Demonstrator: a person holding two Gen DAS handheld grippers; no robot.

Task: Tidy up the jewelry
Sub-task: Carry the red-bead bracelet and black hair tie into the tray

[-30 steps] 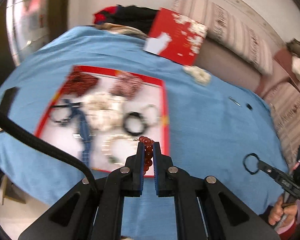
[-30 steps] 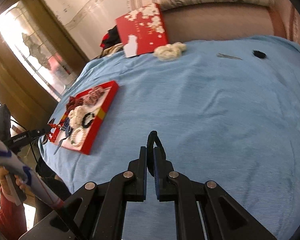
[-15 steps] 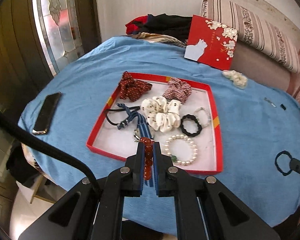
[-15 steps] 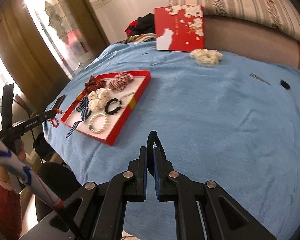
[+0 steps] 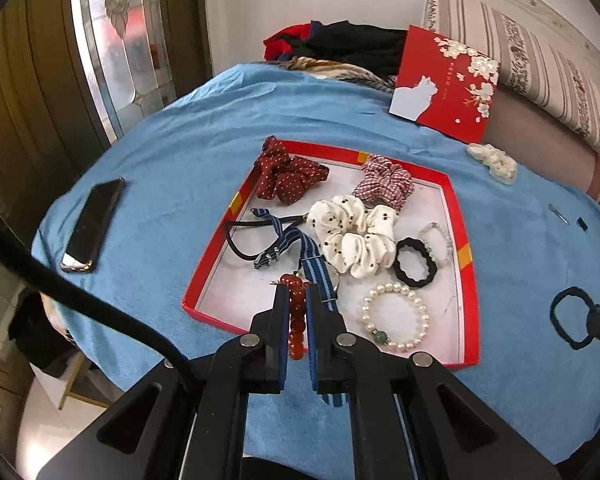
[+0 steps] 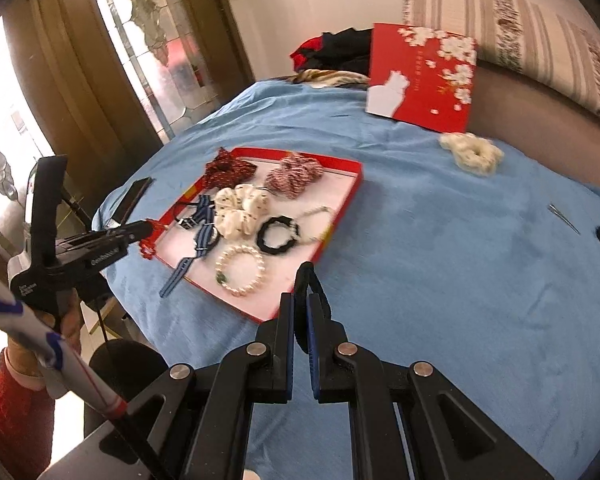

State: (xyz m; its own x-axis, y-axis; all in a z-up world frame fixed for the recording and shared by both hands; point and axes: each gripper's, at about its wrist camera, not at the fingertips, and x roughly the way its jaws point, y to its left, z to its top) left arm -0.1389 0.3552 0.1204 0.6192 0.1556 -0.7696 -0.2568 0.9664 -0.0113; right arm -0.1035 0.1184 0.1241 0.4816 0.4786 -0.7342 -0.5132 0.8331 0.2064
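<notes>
Plainly glossy, round red beads form the bracelet (image 5: 296,320).

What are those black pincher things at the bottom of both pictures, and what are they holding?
They are tongs a person holds, one in each hand, each with a little camera looking along it. One picture comes from the left tongs, pinching a red bead bracelet. The other comes from the right tongs, pinching a thin black hair loop. On the blue cloth lies a shallow red box tray with fabric scrunchies, a white pearl bracelet and a black hair tie. A black phone lies beside it.
</notes>
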